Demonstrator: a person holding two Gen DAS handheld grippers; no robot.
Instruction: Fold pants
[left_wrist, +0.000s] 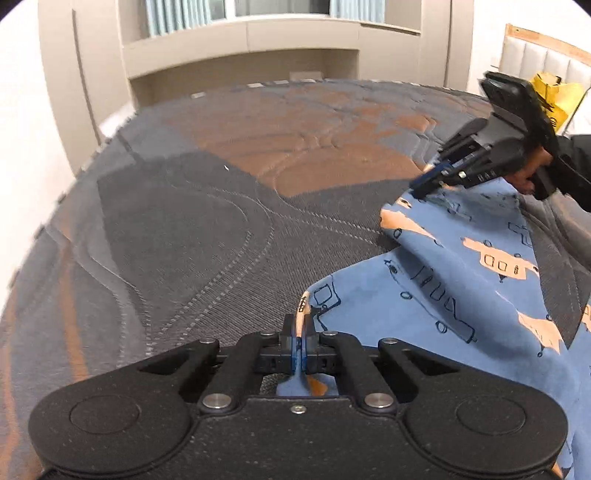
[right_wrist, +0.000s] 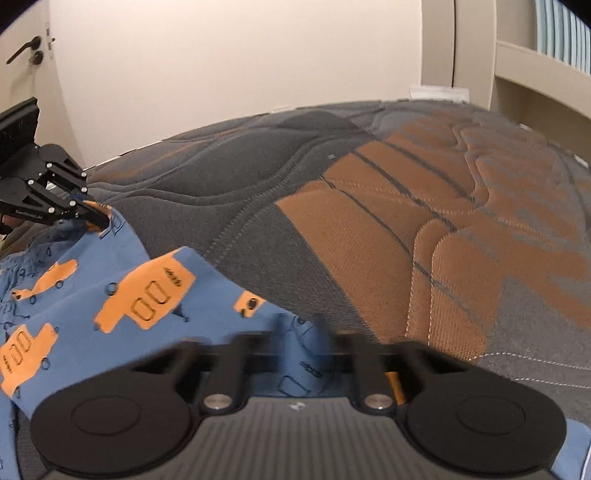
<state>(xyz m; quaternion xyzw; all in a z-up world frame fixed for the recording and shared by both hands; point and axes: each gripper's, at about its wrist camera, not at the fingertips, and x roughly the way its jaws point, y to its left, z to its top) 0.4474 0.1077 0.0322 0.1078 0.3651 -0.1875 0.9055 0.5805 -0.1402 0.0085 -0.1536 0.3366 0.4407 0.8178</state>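
Observation:
Blue pants (left_wrist: 461, 277) printed with orange vehicles lie crumpled on the near right of a grey and orange quilted mattress (left_wrist: 221, 221). My left gripper (left_wrist: 301, 332) is shut on a fold of the pants' edge, which stands up between its pads. In the left wrist view a hand holds my right gripper (left_wrist: 424, 184), whose tips pinch the pants' far edge and lift it slightly. In the right wrist view the pants (right_wrist: 110, 295) spread to the left, and my right gripper (right_wrist: 321, 332) is blurred with blue cloth between its fingers. The left gripper (right_wrist: 96, 218) grips the pants' far corner there.
The mattress (right_wrist: 369, 221) stretches away ahead of both grippers. Behind it are a beige window alcove (left_wrist: 240, 48) and a plain wall. A yellow bag (left_wrist: 550, 96) and a padded headboard (left_wrist: 535, 55) are at the right. A door with a dark handle (right_wrist: 26, 48) stands at the left.

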